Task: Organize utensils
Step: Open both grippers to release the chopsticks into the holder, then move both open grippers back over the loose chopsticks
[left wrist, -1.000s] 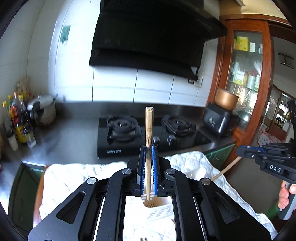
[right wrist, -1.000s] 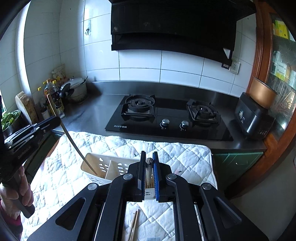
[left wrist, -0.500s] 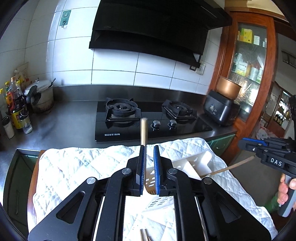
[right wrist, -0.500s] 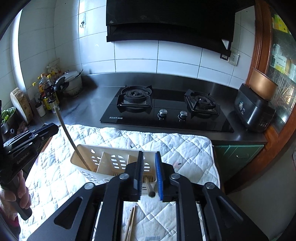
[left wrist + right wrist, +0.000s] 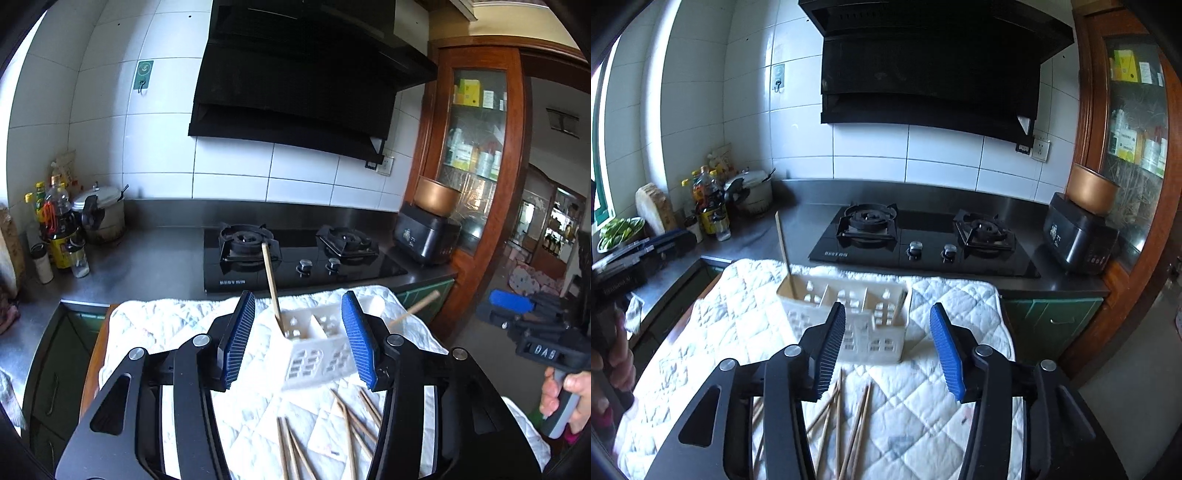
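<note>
A white perforated utensil caddy (image 5: 314,354) (image 5: 849,314) stands on a white quilted cloth (image 5: 177,325) (image 5: 942,406). One wooden chopstick (image 5: 271,284) (image 5: 783,243) stands in its left end compartment. Another chopstick (image 5: 413,308) leans out of the right end in the left wrist view. Several loose chopsticks (image 5: 351,424) (image 5: 849,432) lie on the cloth in front of the caddy. My left gripper (image 5: 299,339) is open and empty just in front of the caddy. My right gripper (image 5: 888,350) is open and empty, also in front of it.
A black gas hob (image 5: 295,254) (image 5: 923,240) sits behind the cloth on a steel counter. Bottles and a pot (image 5: 62,236) (image 5: 713,210) stand at the left. A black appliance (image 5: 424,236) (image 5: 1078,236) stands at the right, by a wooden cabinet (image 5: 480,147).
Both grippers let go of their chopsticks into the caddy, opened wide and pulled back and up from it.
</note>
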`<state>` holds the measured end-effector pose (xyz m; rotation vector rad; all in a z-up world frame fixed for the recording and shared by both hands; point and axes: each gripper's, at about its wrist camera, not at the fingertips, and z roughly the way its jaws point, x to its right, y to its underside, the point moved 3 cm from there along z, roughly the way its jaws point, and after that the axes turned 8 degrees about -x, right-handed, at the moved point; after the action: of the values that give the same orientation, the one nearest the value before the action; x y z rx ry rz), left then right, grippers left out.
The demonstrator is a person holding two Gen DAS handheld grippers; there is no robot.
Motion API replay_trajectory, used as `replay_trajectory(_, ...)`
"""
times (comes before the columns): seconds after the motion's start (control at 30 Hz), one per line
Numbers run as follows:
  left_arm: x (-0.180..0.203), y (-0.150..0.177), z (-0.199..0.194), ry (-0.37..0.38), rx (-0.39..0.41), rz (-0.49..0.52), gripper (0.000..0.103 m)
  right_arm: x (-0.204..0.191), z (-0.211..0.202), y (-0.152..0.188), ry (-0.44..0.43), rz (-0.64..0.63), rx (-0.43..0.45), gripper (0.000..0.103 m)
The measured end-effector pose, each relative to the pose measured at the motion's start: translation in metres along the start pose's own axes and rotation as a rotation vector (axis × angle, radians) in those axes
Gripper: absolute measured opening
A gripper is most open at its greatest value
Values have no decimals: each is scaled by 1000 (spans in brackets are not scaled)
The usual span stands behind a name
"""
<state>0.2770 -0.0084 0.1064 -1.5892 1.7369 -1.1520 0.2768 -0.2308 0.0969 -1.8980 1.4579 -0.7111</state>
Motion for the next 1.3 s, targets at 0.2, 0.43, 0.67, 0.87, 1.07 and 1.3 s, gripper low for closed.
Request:
replay_trajectory(0.2, -1, 58, -27, 66, -42, -43, 50, -10, -2, 78, -14, 27, -50, 47)
replay_trajectory(0.43, 20, 141, -26, 89, -135, -12, 50, -16, -2, 148, 21, 90, -75, 47)
replay_trajectory(0.67, 44, 210, 11, 129, -308, 2, 47, -16, 7, 188, 39, 121, -117, 47)
replay_trajectory(0.87, 61, 240, 38, 111, -390, 54, 47, -15, 19, 207, 6, 153, -165, 41)
replay_trajectory(1.07, 62, 246, 55, 96, -424, 61, 46, -33, 32, 216, -61, 136, -200, 27)
replay_trajectory(1.3, 56, 248, 56, 106, -441, 44, 46, -51, 54, 217, -117, 125, -241, 17)
